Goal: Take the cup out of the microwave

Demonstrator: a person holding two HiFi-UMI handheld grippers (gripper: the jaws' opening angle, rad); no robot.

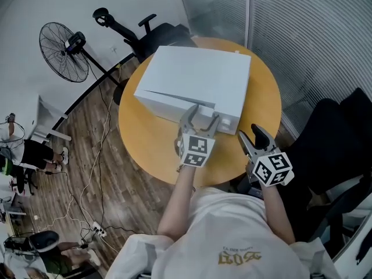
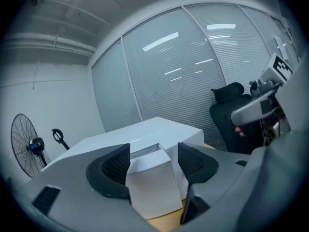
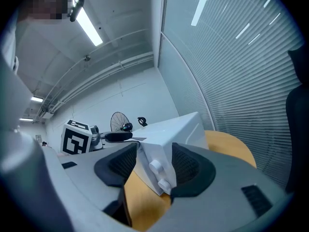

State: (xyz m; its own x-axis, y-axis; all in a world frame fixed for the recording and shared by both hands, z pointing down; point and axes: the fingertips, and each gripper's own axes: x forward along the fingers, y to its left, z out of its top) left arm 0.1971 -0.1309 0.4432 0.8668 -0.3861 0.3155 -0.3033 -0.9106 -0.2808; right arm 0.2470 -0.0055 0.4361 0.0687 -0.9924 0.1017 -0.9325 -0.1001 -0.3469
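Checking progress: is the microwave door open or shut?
Ajar, barely. In the head view the door stands off the microwave in a narrow wedge, its free edge between the open jaws of the left gripper.

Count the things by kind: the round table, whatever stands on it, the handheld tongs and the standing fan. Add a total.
Round wooden table: 1
White microwave: 1
Tongs: 2 (left tongs, right tongs)
Standing fan: 1
Total: 5
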